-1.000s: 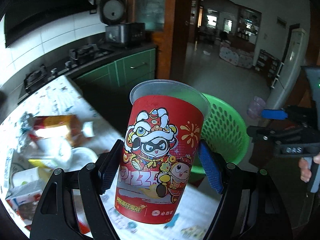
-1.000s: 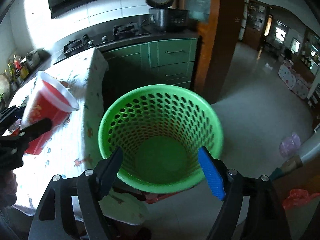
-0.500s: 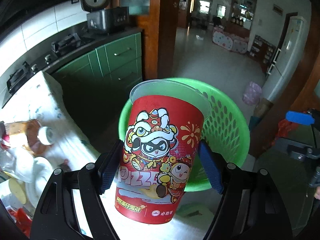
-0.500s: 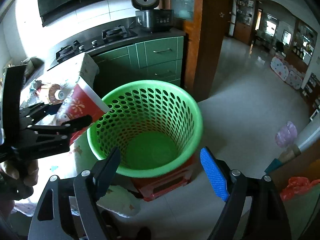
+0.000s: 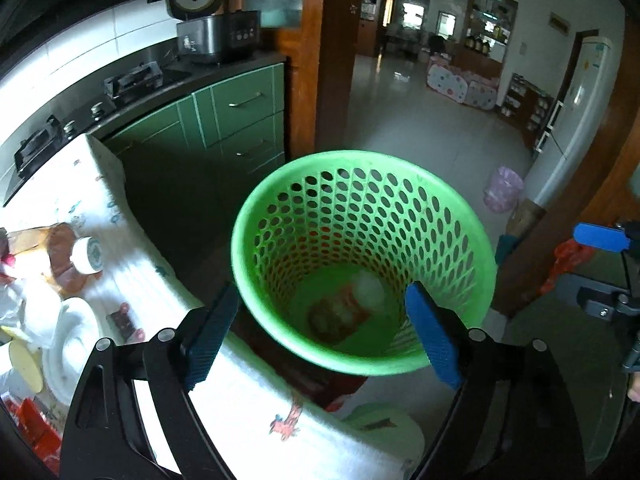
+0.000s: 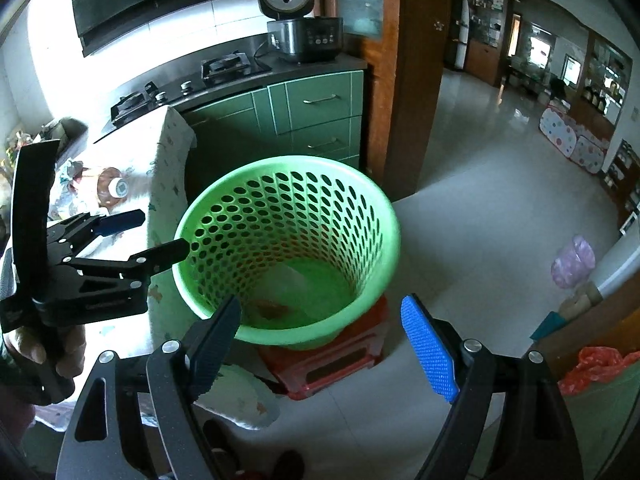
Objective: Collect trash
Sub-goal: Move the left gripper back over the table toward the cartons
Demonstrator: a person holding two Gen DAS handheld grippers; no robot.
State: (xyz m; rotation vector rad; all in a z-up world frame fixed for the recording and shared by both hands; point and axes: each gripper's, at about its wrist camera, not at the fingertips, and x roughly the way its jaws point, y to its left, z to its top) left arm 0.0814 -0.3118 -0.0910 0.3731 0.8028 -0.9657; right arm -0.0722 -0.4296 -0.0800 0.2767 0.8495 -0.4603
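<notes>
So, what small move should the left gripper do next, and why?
Probably swing back to the table for more trash. The left gripper is opening with nothing between its fingers, the cup lies in the basket, and a bottle still waits on the table.

The cup (image 5: pixel 340 316) is out of the left gripper (image 5: pixel 320 336) and lies in the basket (image 5: pixel 472 240). The jaws are opening, empty.

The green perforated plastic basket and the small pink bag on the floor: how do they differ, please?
The green perforated plastic basket stands raised on a red stool beside the table; the small pink bag sits directly on the tiled floor, farther off. The basket is rigid, open-topped and larger; the bag looks soft and crumpled.
</notes>
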